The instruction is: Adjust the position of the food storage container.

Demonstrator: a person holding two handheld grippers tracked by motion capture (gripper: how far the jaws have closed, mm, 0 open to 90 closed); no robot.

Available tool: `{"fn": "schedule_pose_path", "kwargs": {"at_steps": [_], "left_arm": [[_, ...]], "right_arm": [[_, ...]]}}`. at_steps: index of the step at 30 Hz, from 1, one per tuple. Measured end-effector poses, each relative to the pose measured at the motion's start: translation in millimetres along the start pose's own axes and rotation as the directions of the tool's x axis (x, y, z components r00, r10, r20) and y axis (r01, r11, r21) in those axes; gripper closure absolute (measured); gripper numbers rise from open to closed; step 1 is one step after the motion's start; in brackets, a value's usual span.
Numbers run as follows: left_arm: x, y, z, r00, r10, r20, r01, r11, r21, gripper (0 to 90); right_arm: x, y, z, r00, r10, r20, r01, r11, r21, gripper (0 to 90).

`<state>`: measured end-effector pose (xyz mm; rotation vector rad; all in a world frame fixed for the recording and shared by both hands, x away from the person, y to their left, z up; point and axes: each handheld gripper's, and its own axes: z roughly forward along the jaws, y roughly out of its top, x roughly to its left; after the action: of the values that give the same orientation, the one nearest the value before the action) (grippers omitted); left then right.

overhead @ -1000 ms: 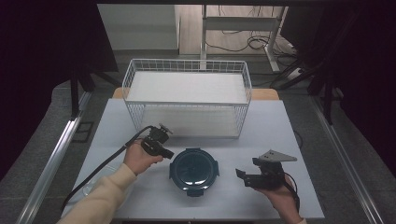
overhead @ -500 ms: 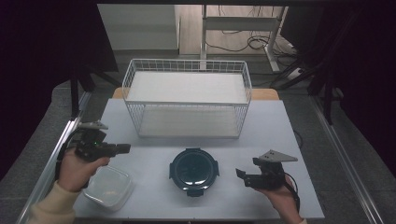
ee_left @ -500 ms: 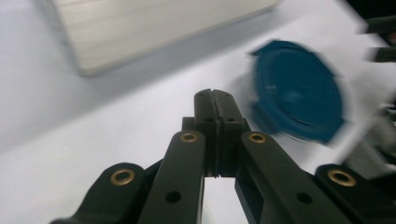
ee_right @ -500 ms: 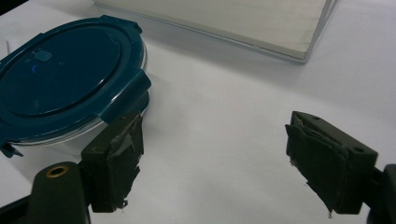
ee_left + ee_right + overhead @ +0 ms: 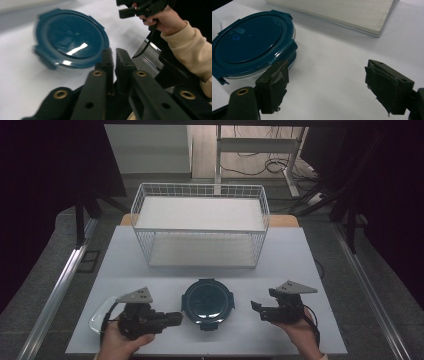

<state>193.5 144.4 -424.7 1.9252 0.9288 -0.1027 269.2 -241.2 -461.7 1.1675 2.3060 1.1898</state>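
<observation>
**A:** Well, any change just now?

**B:** Plenty on the left. Left gripper (image 5: 175, 318): swung out to the far left edge, then back in. Now low in the lower left of the high view, aimed rightward at the round container with the dark blue clip-on lid (image 5: 207, 303). Parked over a clear plastic rounded dish (image 5: 98, 317), with just a rim peeking out at the left.

**A:** And the tongs?

**B:** Just been opening on the left, though barely. A narrow slit with nothing inside, plain in the left gripper view (image 5: 113, 53). Wide apart on the right gripper (image 5: 256, 309), empty too, and unmoved at the lower right. Same broad gap in the right gripper view (image 5: 327, 82).

**A:** Meaning what for the work?

**B:** Probably lining up on the blue-lidded container from both sides. Sits at bottom centre on the white table (image 5: 300, 255), between the two grippers. Touched by neither, lid on. Likely calls for much more opening on the left before any grasp.

**A:** Counted up?

**B:** One blue-lidded container. One clear dish. One white wire basket (image 5: 200, 231), standing behind in the upper middle. Two grippers.
</observation>
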Motion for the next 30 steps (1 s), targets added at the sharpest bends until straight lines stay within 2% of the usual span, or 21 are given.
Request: {"fn": "schedule_pose_path", "kwargs": {"at_steps": [4, 7, 10, 13, 16, 20, 22, 26, 30], "left_arm": [[6.8, -4.0, 14.4, 0.9983, -0.051, -0.029, 0.051, 0.9986, -0.013, 58.6], [13.3, -6.0, 17.7, 0.9932, -0.109, -0.041, 0.107, 0.9934, -0.041, 40.4], [14.6, -8.5, 21.1, 0.9893, -0.14, -0.043, 0.138, 0.9897, -0.037, 27.6], [13.2, -9.8, 24.2, 0.9877, -0.146, -0.056, 0.145, 0.989, -0.031, 22.8], [12.8, -8.6, 25.3, 0.9855, -0.14, -0.095, 0.138, 0.99, -0.03, 17.7], [18.3, -7.1, 26.4, 0.981, -0.14, -0.135, 0.137, 0.9901, -0.032, 17.6], [22.6, -7.4, 27.4, 0.9786, -0.136, -0.155, 0.133, 0.9906, -0.033, 16.2], [29.3, -8.9, 28.3, 0.9806, -0.13, -0.147, 0.125, 0.9913, -0.039, 14.2], [31.4, -8.4, 29.0, 0.9802, -0.129, -0.15, 0.125, 0.9913, -0.042, 13.5]], "right_arm": [[2.7, -0.7, 1.7, 0.9999, -0.01, -0.013, 0.01, 1.0, 0.001, 18.5], [3.2, -1.1, 3.3, 0.9997, -0.016, -0.021, 0.016, 1.0, -0.001, 18.3], [4.3, -1.6, 4.4, 0.9996, -0.014, -0.026, 0.014, 1.0, -0.002, 17.9], [5.8, -1.7, 4.0, 0.9994, -0.018, -0.031, 0.018, 1.0, -0.002, 17.7], [8.6, -0.8, 3.0, 0.9986, -0.019, -0.049, 0.018, 1.0, -0.012, 17.3], [11.0, -0.7, 3.7, 0.997, -0.022, -0.074, 0.021, 1.0, -0.016, 16.7], [12.7, -0.3, 3.8, 0.9949, 0.001, -0.101, -0.002, 1.0, -0.016, 16.5], [14.2, 0.4, 3.6, 0.9922, 0.004, -0.124, -0.007, 1.0, -0.021, 16.1], [15.1, 0.7, 3.2, 0.9924, -0.003, -0.123, 0.001, 1.0, -0.019, 16.1]]}}
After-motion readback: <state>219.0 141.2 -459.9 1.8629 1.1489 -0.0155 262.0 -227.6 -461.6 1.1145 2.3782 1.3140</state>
